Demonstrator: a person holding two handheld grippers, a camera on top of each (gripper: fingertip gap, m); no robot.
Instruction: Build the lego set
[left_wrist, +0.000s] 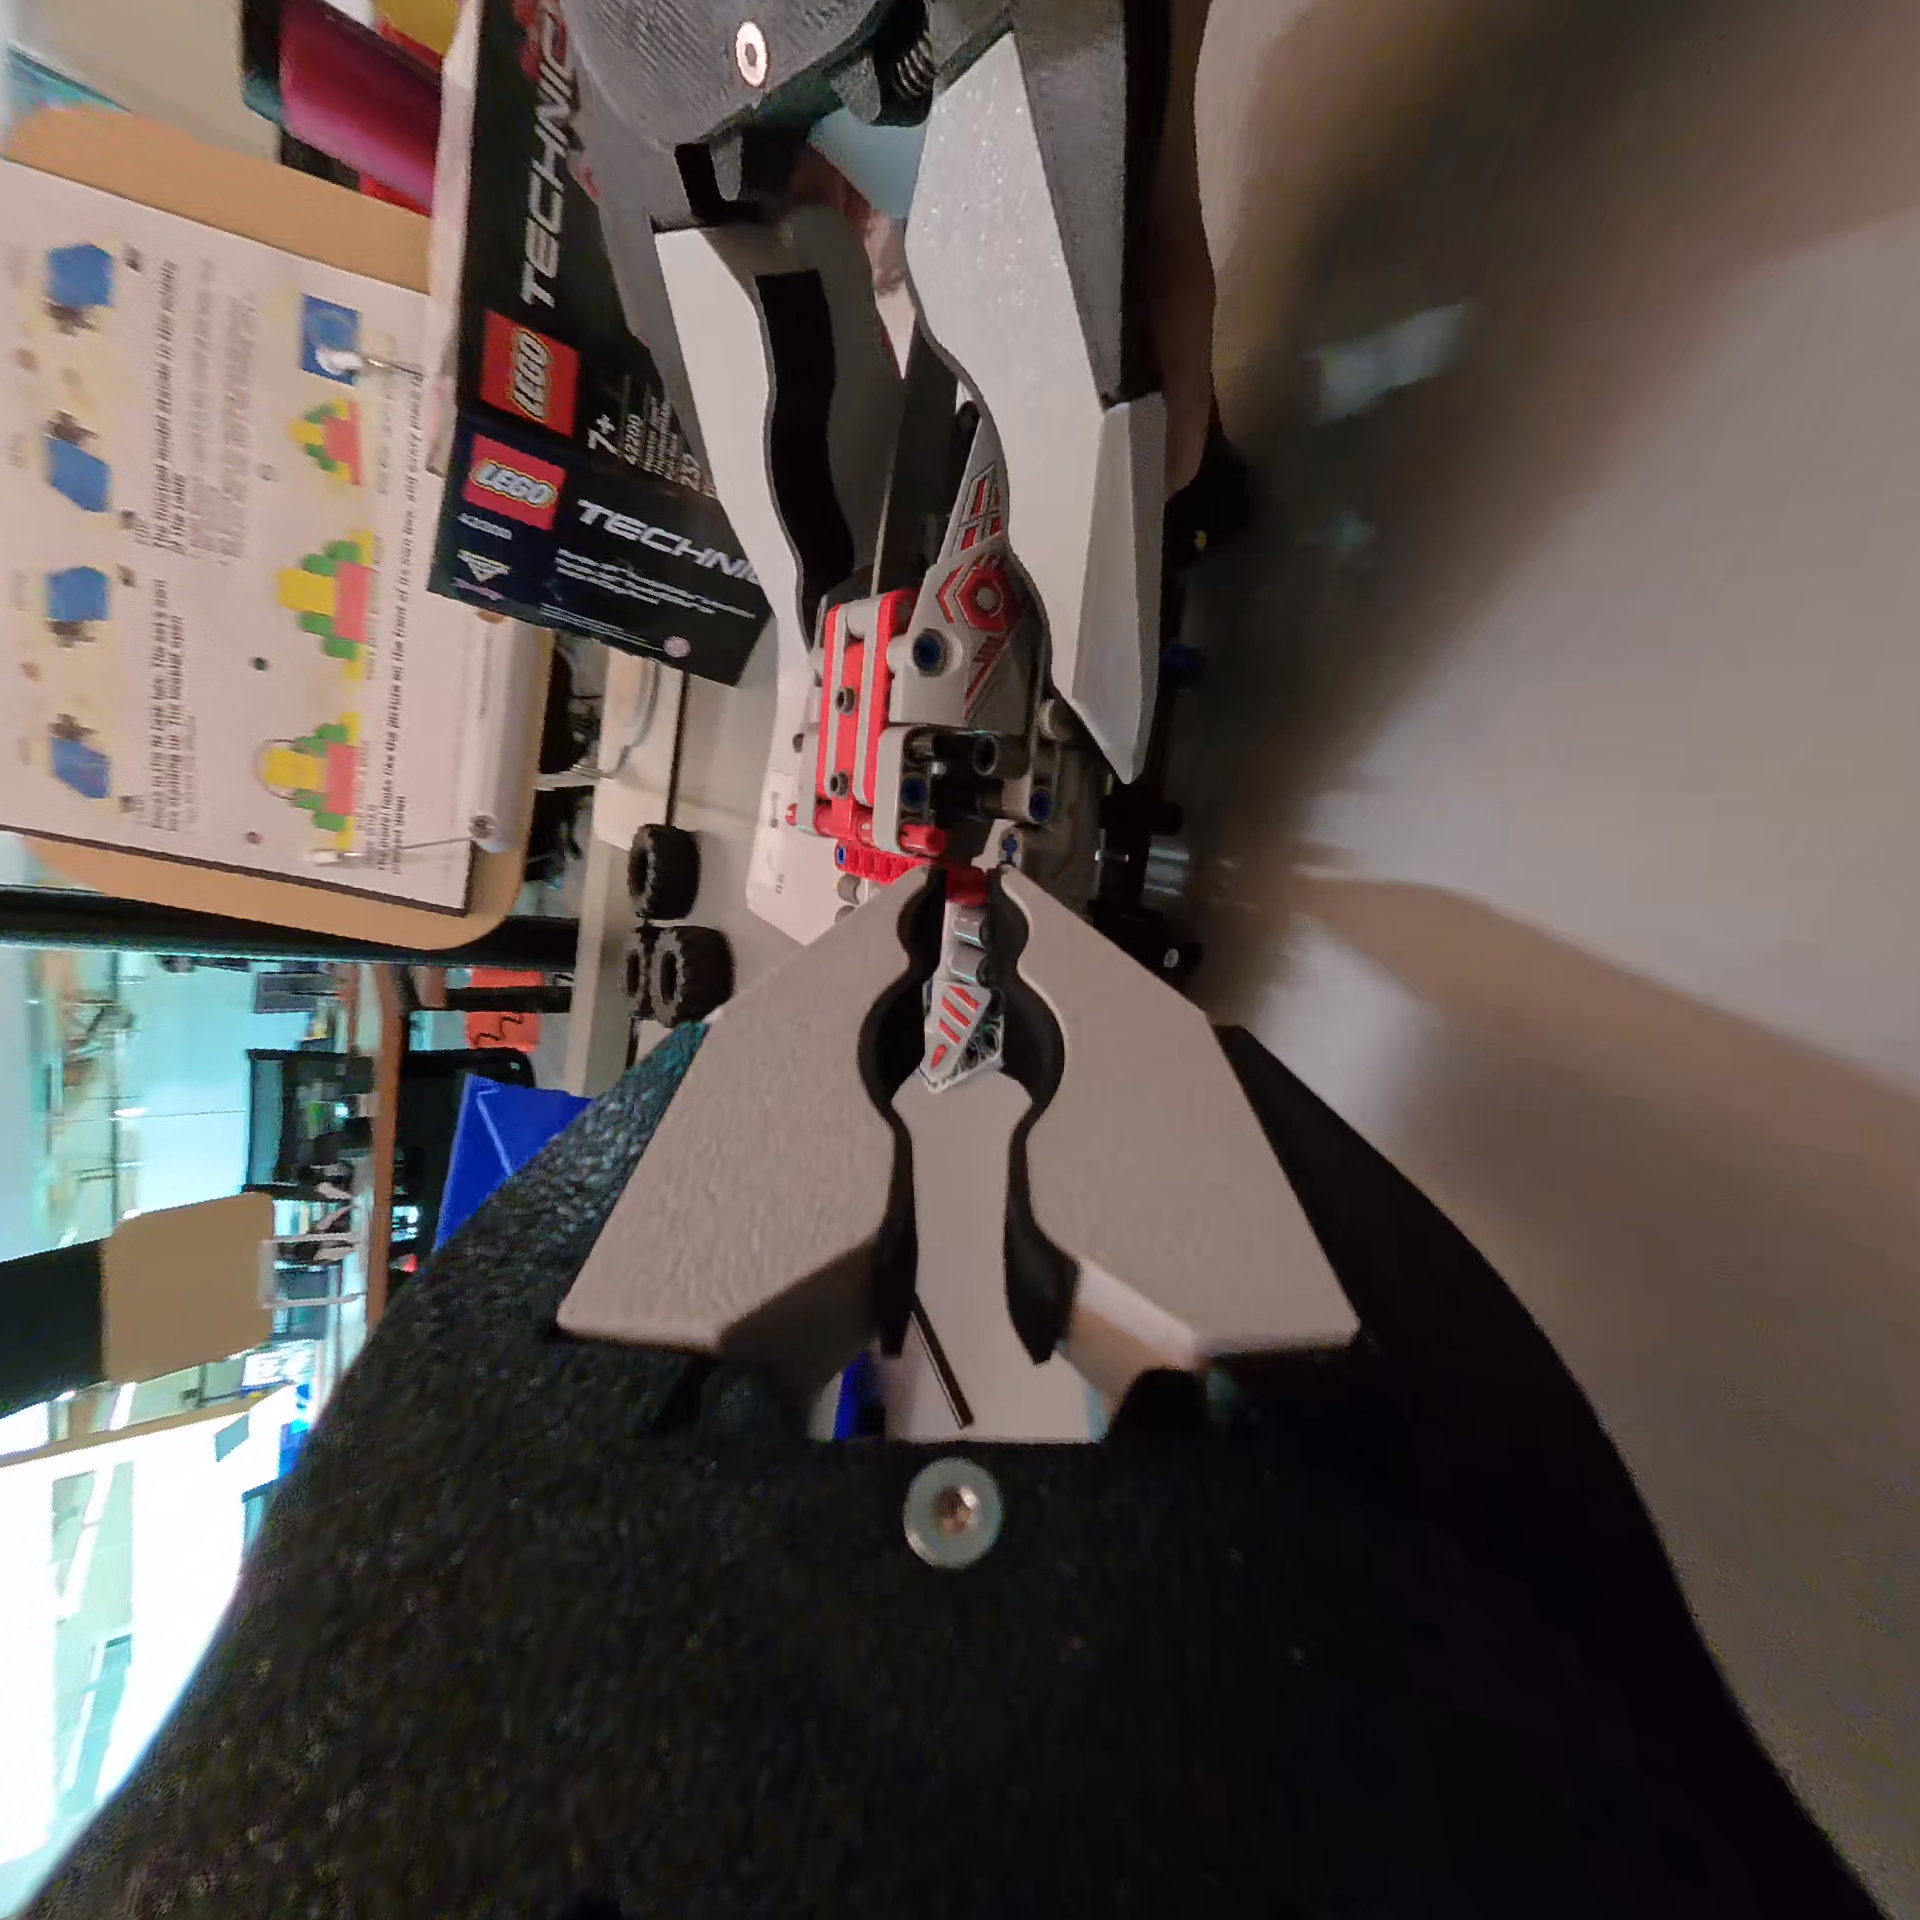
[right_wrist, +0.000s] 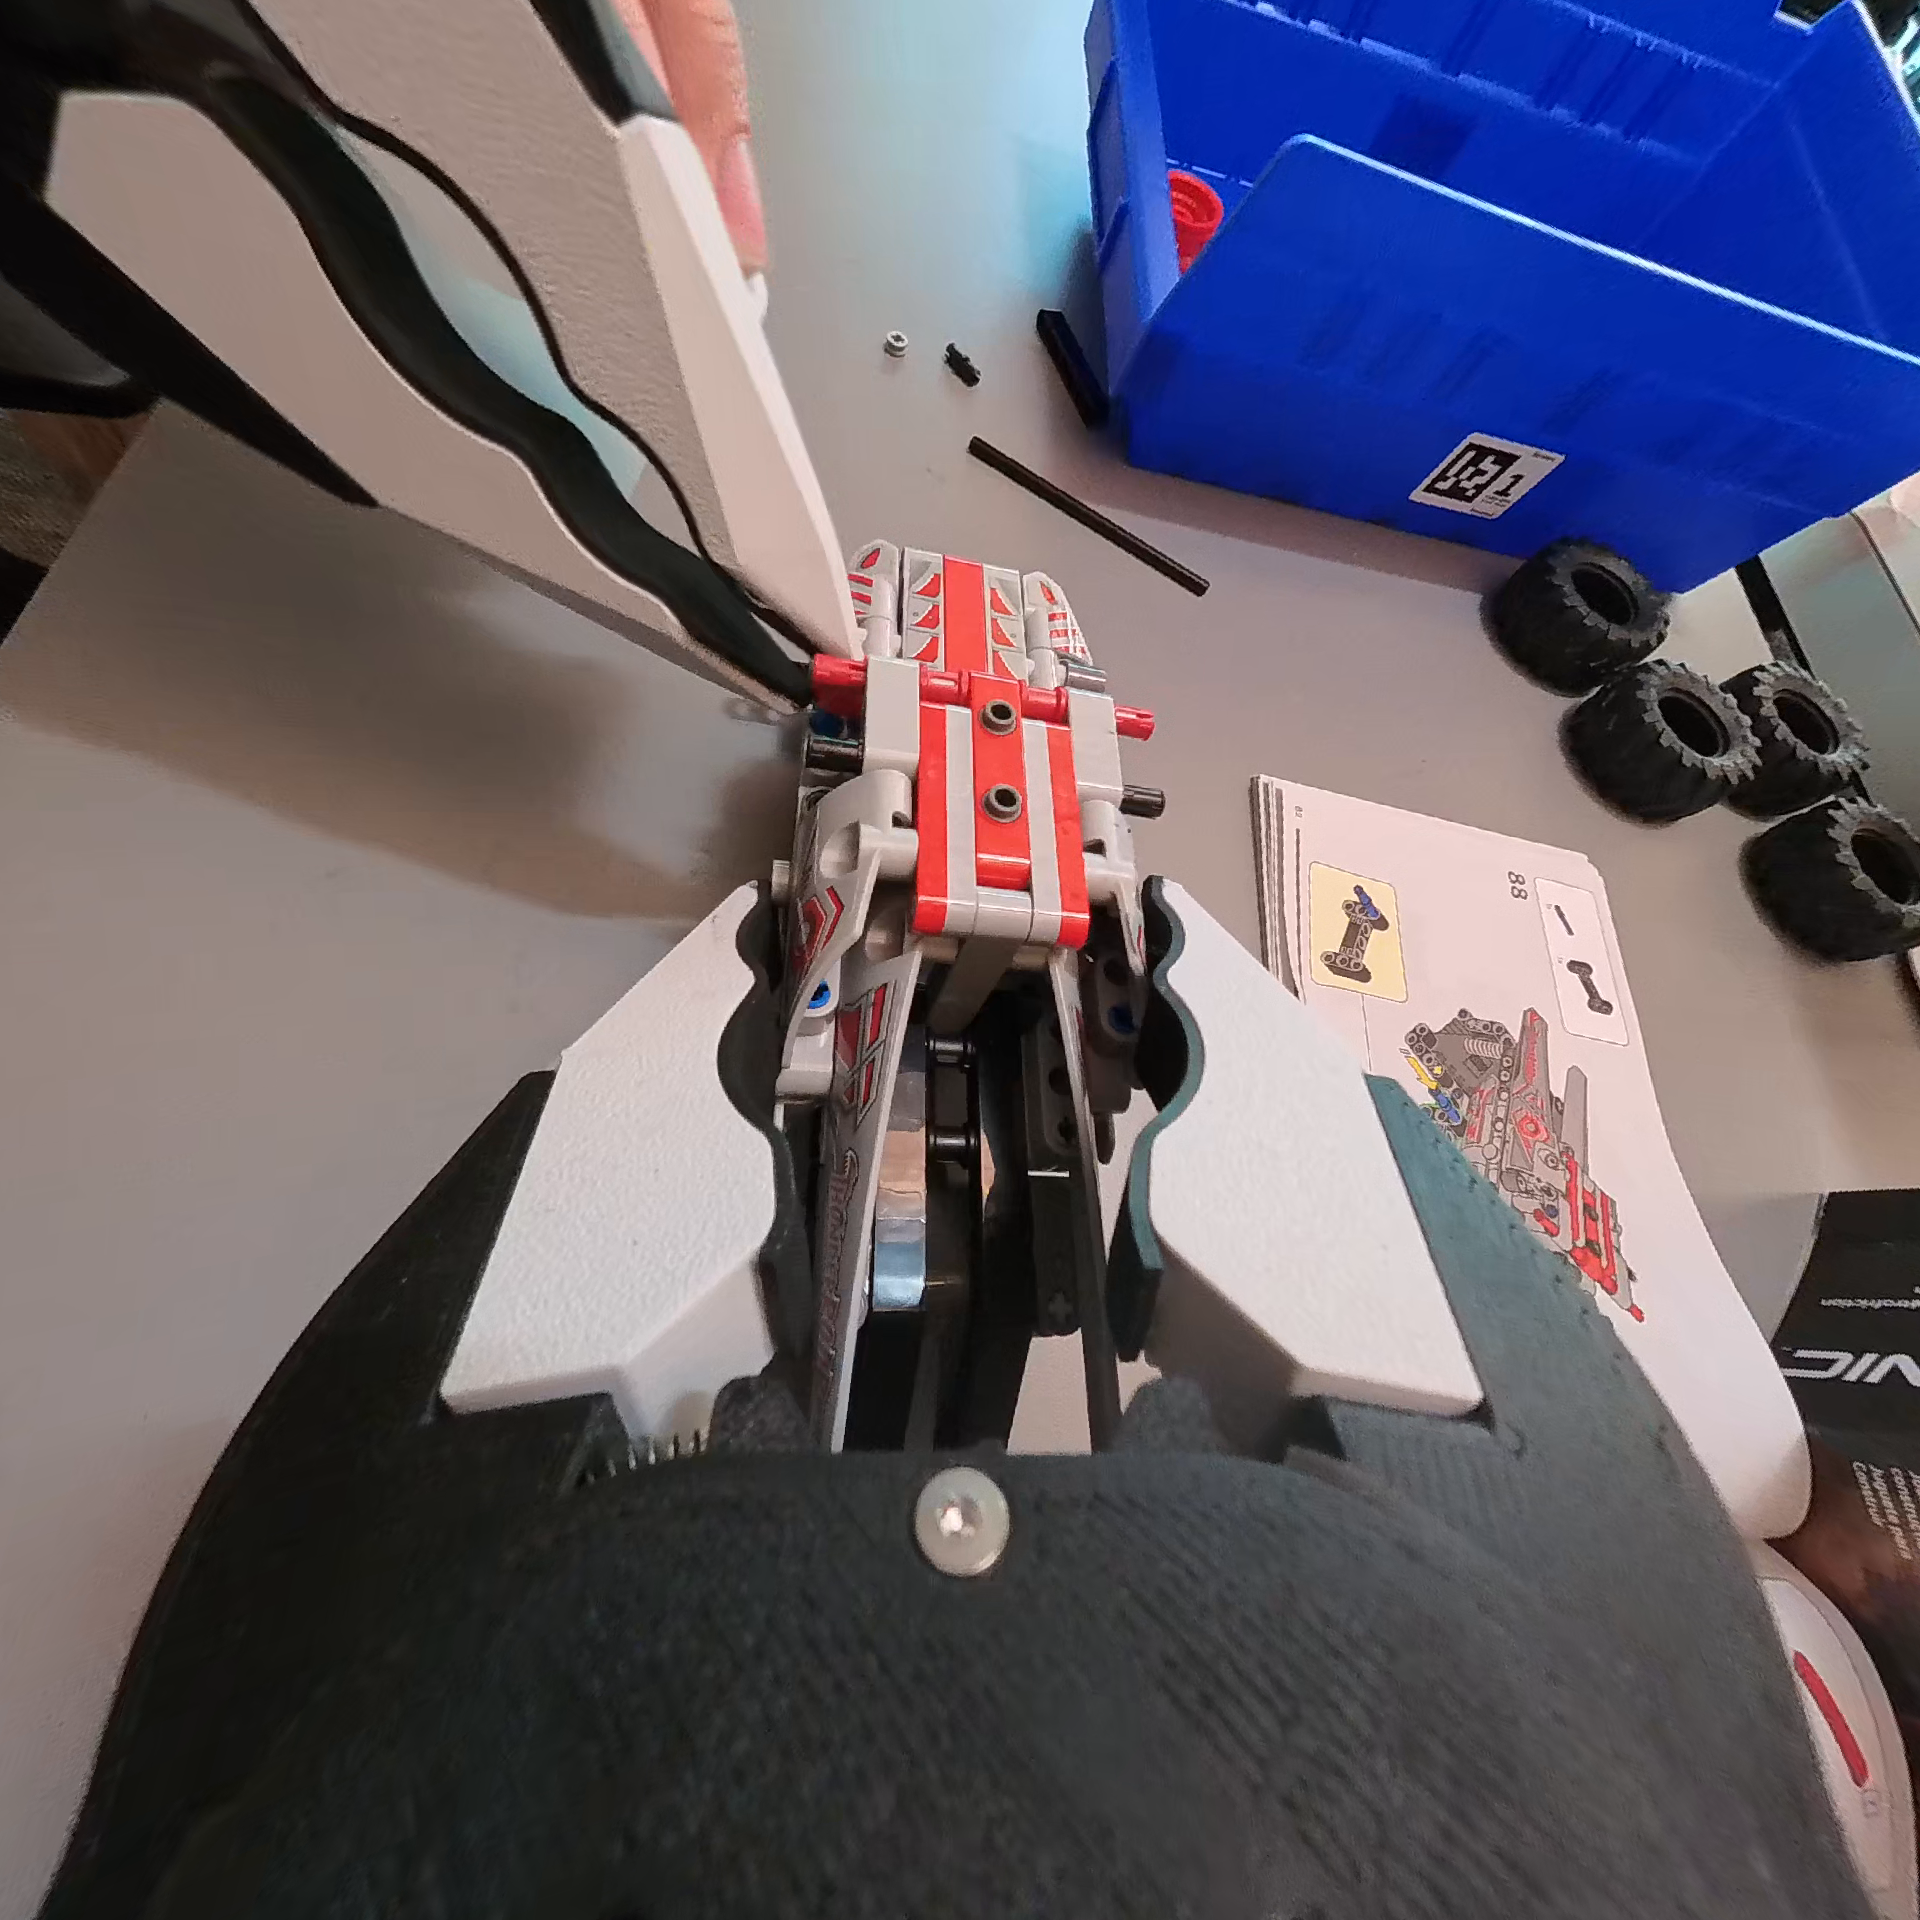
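- The right tool (right_wrist: 961, 1049) is clamped on the sides of the red and grey model car (right_wrist: 997, 831), held above the grey surface (right_wrist: 312, 935).
- The left tool (left_wrist: 961, 904) pinches the model's front tip.
- Four black tyres (right_wrist: 1714, 727), an instruction booklet (right_wrist: 1455, 987) and a blue bin (right_wrist: 1455, 312) lie beside it.

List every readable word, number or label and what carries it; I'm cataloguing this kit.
I won't copy writing out; these carry it:
Black set box: logos, print.
Open instruction booklet: page and step numbers.
Blue bin: white coded sticker.
Clipboard sheet: blurred text.
Lego model: side-panel lettering.
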